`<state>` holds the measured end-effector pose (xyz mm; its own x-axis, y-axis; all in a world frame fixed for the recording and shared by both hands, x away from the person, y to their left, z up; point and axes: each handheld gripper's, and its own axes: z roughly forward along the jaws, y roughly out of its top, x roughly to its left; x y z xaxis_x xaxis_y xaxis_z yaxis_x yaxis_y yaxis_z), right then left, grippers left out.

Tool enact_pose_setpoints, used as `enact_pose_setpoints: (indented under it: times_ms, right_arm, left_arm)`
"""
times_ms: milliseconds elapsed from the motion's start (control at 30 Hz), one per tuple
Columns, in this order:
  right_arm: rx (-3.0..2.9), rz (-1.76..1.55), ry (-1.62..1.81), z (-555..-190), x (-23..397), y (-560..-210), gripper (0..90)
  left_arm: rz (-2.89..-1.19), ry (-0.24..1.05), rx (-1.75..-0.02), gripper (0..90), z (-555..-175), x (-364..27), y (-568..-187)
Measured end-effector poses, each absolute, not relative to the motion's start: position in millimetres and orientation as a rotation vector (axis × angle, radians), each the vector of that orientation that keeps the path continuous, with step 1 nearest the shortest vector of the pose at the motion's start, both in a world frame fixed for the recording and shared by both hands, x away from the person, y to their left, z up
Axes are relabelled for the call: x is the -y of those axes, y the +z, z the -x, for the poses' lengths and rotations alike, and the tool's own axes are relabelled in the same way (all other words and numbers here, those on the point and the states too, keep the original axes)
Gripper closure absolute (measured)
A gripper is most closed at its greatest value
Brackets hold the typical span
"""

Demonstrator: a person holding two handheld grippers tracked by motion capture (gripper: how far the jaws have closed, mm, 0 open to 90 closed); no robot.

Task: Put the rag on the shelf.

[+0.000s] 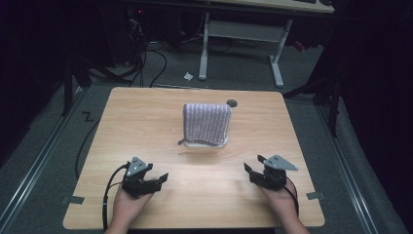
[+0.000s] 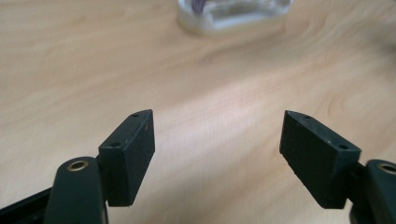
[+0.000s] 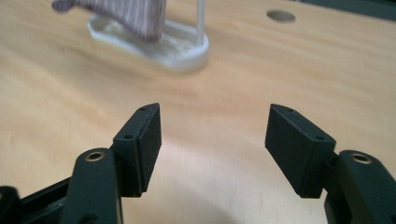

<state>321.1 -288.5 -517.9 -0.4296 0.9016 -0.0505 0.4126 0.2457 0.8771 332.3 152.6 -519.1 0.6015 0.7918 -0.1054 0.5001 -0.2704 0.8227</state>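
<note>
A purple-and-white striped cloth (image 1: 206,123) hangs over a small white rack (image 1: 214,144) in the middle of the wooden table (image 1: 146,122). The rack's oval base (image 3: 173,49) and the cloth's lower edge (image 3: 135,16) appear in the right gripper view; that base (image 2: 233,16) also sits at the top of the left gripper view. My left gripper (image 1: 163,178) rests near the front left, open and holding nothing. My right gripper (image 1: 249,168) sits near the front right, open too, with bare wood between its jaws. Both stay well short of the rack.
A round dark hole (image 1: 232,103) lies in the tabletop just behind the rack. Cables (image 1: 104,195) trail off the front left edge. Beyond the table stand a white desk frame (image 1: 241,44) and grey floor with loose wires.
</note>
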Motion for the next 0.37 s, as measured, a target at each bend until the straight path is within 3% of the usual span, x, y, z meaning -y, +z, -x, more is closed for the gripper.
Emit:
enact_pose_setpoints:
  times_ms: [200,367]
  right_arm:
    - [-1.959,-1.261,1.094,-309.5,303.1,-524.7,34.1]
    - [-1.945,-1.254,1.083,-313.5,304.5,-524.9,32.8]
  left_arm:
    - [-1.949,0.340,-1.058,26.5,-335.4,-156.1,-530.6]
    - [-1.939,0.377,-1.022,26.4,-333.4,-152.2,-524.4]
